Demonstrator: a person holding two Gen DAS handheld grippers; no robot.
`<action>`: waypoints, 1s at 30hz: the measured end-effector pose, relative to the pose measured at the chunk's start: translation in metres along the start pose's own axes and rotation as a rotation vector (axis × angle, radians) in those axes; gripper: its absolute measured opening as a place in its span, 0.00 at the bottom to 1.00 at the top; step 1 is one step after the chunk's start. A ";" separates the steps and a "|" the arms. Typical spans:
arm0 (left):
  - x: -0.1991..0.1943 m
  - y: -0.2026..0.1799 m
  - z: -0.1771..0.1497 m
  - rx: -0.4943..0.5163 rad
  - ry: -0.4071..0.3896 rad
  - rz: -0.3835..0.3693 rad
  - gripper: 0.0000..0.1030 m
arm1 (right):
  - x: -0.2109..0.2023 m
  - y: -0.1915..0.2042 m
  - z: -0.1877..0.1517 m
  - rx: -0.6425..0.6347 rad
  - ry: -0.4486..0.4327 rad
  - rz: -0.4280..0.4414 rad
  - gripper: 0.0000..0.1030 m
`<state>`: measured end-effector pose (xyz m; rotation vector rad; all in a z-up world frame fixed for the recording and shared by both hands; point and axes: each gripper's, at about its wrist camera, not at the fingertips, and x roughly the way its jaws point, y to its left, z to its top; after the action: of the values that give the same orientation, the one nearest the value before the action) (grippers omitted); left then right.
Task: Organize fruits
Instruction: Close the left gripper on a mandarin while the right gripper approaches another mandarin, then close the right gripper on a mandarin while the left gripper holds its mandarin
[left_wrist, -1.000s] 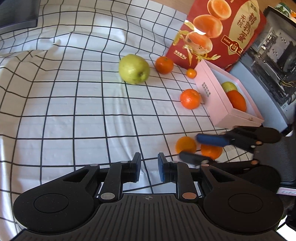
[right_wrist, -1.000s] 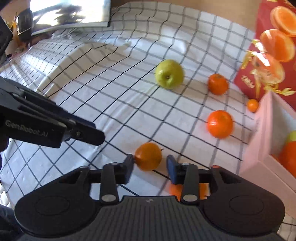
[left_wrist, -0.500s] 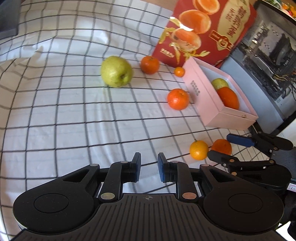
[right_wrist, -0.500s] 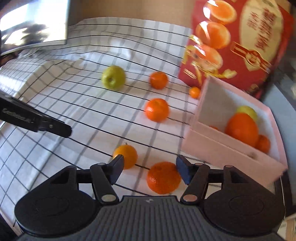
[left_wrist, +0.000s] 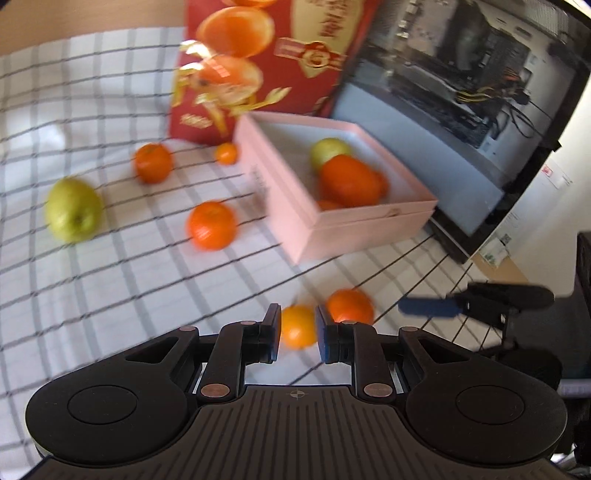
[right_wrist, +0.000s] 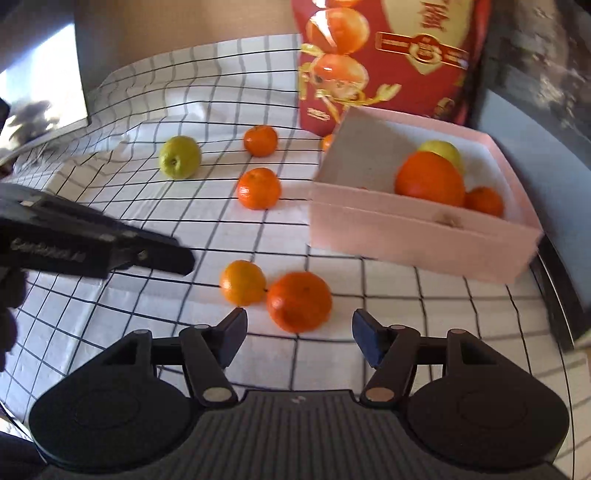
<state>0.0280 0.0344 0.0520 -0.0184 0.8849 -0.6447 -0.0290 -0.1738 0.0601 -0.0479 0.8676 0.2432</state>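
On the checked cloth lie a green apple (left_wrist: 74, 210) (right_wrist: 180, 157), several tangerines and a small orange (right_wrist: 242, 282) beside a bigger tangerine (right_wrist: 299, 301). The pink box (right_wrist: 406, 236) (left_wrist: 369, 229) holds a large orange (right_wrist: 430, 179), a green apple and a tangerine. My right gripper (right_wrist: 299, 332) stands open, and the bigger tangerine sits just ahead of its fingertips, untouched. My left gripper (left_wrist: 298, 332) is shut with nothing in it. The small orange (left_wrist: 297, 326) shows through its narrow gap, lying farther out on the cloth.
A red bag printed with oranges (left_wrist: 258, 55) (right_wrist: 388, 55) stands behind the box. A dark computer case (left_wrist: 461, 92) rises at the right past the cloth's edge. A monitor (right_wrist: 37, 92) stands at the far left. Wrinkled cloth spreads left of the apple.
Both views swung right toward the box. The right jaws widened and shifted from the small orange to the bigger tangerine. The left gripper moved right, still shut.
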 end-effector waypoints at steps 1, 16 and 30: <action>0.007 -0.005 0.002 0.020 0.010 0.006 0.23 | -0.001 -0.003 -0.003 0.013 0.001 -0.006 0.62; 0.039 0.000 0.003 0.046 0.091 0.101 0.45 | 0.003 -0.012 -0.040 0.074 -0.013 -0.087 0.78; 0.055 -0.003 0.000 0.011 0.103 0.077 0.37 | 0.011 -0.015 -0.044 0.087 -0.004 -0.146 1.00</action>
<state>0.0518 0.0029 0.0142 0.0588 0.9765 -0.5820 -0.0518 -0.1925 0.0227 -0.0293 0.8653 0.0691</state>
